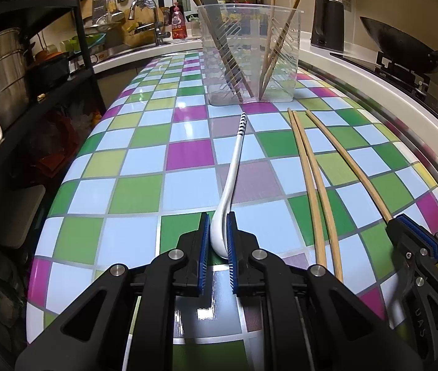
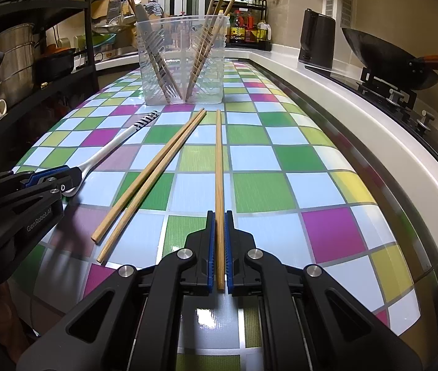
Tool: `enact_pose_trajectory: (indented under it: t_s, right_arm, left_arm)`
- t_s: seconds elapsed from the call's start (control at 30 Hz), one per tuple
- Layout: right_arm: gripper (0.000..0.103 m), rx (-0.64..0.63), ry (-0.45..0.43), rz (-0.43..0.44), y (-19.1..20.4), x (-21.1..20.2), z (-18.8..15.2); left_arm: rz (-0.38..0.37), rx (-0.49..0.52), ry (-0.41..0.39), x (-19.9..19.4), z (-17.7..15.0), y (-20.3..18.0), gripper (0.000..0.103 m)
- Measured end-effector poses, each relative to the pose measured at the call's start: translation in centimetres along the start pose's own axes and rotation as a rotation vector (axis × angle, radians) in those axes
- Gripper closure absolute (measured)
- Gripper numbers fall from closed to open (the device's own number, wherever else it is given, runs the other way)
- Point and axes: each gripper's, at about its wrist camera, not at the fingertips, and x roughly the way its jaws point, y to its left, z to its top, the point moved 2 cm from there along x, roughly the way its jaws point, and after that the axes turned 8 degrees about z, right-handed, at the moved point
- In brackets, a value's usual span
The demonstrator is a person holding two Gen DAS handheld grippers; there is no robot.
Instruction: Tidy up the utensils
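I'm looking down a kitchen table [image 2: 262, 191] covered in green, blue, purple and yellow checks, with a dark wok [image 2: 385, 58] on the stove to the right and shelves of pots to the left. At the far end stands one clear slotted holder [image 2: 182, 61]; I count roughly five wooden chopsticks and one grey utensil leaning in it. On the table lie three loose chopsticks and one white spoon [image 1: 234, 167] with a striped handle tip. My left gripper [image 1: 219, 247] is clenched on the spoon's bowl, the handle pointing toward the holder. My right gripper [image 2: 220, 247] is clenched on the near end of the single chopstick [image 2: 219, 160]. The other pair of chopsticks [image 2: 151, 179] lies untouched between spoon and single chopstick, side by side.
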Motion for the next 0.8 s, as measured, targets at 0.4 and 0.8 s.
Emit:
enact_pose_trajectory:
  t_s: [0.4,0.8]
  right_arm:
    - [0.097,-0.018,0.006,-0.010,0.2,0.0,0.0]
    - [0.097,-0.036,0.001,-0.028,0.7,-1.4,0.8]
  left_arm:
    - [-0.007,-0.003,0.005,0.0,0.1,-0.1,0.092]
    - [-0.036,-0.015,-0.012,-0.8,0.4,0.4,0.093]
